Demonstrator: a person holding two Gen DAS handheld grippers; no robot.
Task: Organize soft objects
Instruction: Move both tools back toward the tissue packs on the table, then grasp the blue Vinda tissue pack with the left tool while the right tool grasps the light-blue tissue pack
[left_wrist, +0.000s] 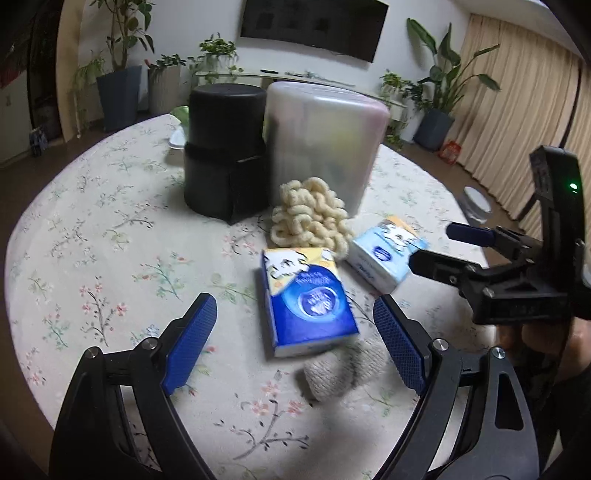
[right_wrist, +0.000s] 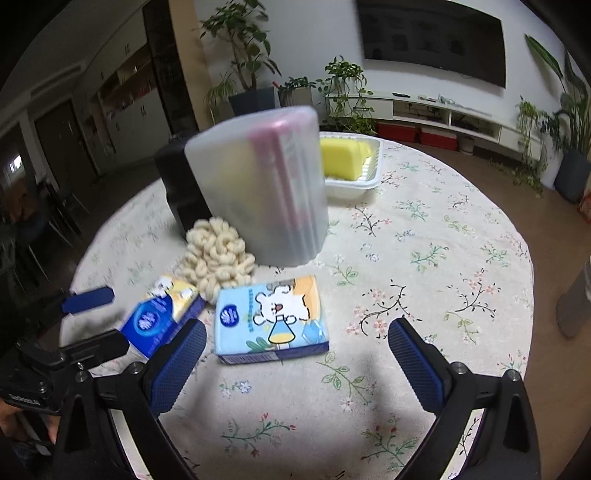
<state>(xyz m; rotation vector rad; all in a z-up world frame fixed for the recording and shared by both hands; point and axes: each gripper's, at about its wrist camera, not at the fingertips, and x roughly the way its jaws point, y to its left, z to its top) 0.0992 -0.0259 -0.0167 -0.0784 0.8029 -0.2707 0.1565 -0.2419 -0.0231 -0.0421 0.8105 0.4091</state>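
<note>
A dark blue tissue pack (left_wrist: 308, 301) lies on the flowered tablecloth (left_wrist: 110, 240), between the open fingers of my left gripper (left_wrist: 295, 339). A grey fuzzy cloth (left_wrist: 341, 371) lies just below it, near the right finger. A cream chenille mitt (left_wrist: 312, 218) lies behind, against a frosted plastic bin (left_wrist: 321, 147). A light blue tissue pack (right_wrist: 271, 319) lies ahead of my open right gripper (right_wrist: 297, 363). That pack (left_wrist: 388, 254) and the right gripper (left_wrist: 436, 251) also show in the left wrist view. The dark blue pack (right_wrist: 159, 319) and the mitt (right_wrist: 218, 258) show at left in the right wrist view.
A black cylinder container (left_wrist: 225, 155) stands left of the bin. A white tray (right_wrist: 354, 184) with a yellow sponge (right_wrist: 343, 157) sits behind the bin (right_wrist: 266, 188). The round table's edge curves close on the right. Potted plants and a TV stand line the far wall.
</note>
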